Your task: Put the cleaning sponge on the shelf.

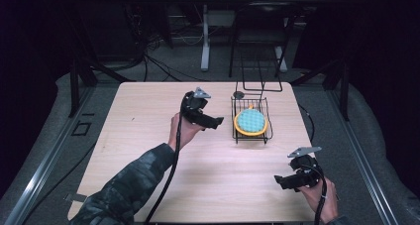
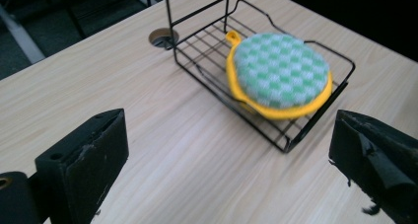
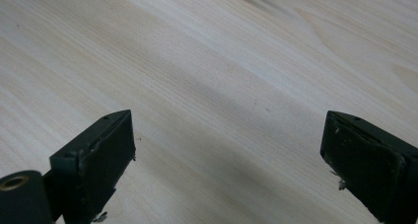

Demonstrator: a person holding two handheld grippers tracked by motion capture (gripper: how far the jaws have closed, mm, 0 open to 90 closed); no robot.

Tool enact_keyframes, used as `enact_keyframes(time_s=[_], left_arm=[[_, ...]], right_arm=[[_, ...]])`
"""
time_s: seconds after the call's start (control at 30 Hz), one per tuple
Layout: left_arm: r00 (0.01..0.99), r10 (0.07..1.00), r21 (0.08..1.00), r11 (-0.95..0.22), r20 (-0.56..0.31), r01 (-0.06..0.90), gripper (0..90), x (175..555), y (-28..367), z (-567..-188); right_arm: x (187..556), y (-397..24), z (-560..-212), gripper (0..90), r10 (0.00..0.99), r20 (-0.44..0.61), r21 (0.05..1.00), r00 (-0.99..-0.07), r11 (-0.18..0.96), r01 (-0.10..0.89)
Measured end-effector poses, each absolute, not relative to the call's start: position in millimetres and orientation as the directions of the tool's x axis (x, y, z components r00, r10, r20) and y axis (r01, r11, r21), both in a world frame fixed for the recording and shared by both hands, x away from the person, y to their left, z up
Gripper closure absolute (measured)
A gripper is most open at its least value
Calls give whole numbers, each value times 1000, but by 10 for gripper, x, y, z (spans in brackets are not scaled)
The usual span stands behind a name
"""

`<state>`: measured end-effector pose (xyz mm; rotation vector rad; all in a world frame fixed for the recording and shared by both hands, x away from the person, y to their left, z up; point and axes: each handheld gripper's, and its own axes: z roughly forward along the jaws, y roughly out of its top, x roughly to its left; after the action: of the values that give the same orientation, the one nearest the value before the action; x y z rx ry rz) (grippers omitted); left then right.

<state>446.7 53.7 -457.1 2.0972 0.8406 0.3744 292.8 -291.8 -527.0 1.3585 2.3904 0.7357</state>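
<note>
A round green-and-white checked pad with a yellow rim (image 1: 251,121) (image 2: 279,73) lies in a black wire basket (image 1: 238,130) (image 2: 207,41) on the table. My left gripper (image 1: 219,121) (image 2: 226,169) hovers just left of the basket, jaws pointing toward it and standing wide apart with nothing between them. A hand and camouflage sleeve carry it. My right gripper (image 1: 278,181) (image 3: 226,165) rests near the table's front right corner, jaws wide open over bare wood.
The light wooden table (image 1: 148,150) has a round cable hole (image 1: 238,94) (image 2: 163,37) just behind the basket. Black frame legs and cables stand on the floor beyond the table's far edge.
</note>
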Motion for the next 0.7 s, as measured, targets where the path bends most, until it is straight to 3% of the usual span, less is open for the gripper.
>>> enact_keyframes(time_s=[0.7], left_arm=[[607,795,727,-402,-25,556,0,3803,1876,-4776]], right_arm=[[2887,-2878,-5210,59,859,-15,570,-511,427,702]])
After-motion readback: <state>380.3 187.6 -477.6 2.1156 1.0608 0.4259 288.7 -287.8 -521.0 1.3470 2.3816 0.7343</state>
